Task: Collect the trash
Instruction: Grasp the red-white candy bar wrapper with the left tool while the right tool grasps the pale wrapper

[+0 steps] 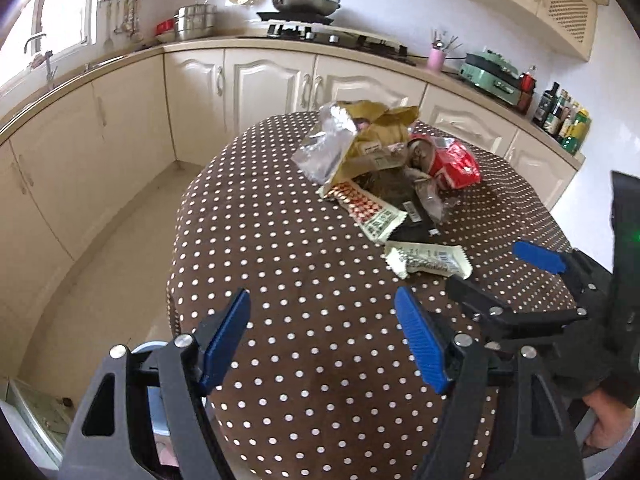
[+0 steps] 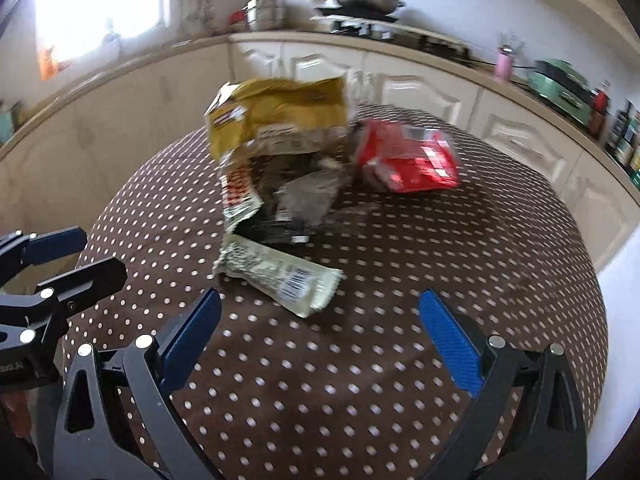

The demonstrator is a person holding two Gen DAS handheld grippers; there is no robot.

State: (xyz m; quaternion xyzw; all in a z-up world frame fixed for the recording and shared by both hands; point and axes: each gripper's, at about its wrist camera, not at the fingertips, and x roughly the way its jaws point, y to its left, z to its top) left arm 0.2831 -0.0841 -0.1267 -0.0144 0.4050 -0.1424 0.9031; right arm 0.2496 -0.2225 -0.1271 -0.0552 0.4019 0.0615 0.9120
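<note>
A pile of trash lies on a round table with a brown polka-dot cloth (image 1: 280,240). It holds a gold bag (image 1: 376,128) with a silver lining, a red wrapper (image 1: 456,164), a red-and-white patterned wrapper (image 1: 360,204) and a black packet (image 1: 412,220). A cream wrapper (image 1: 428,260) lies nearest, apart from the heap. My left gripper (image 1: 321,294) is open over bare cloth, short of the pile. My right gripper (image 2: 320,296) is open too, just short of the cream wrapper (image 2: 280,276), with nothing between its pads. Each gripper shows at the edge of the other's view.
Cream kitchen cabinets and a counter curve behind the table. On the counter are a stove with a pan (image 1: 306,0), a green appliance (image 1: 490,76) and bottles (image 1: 564,118). Pale floor (image 1: 120,240) lies to the table's left. A hand (image 1: 604,420) shows at the lower right.
</note>
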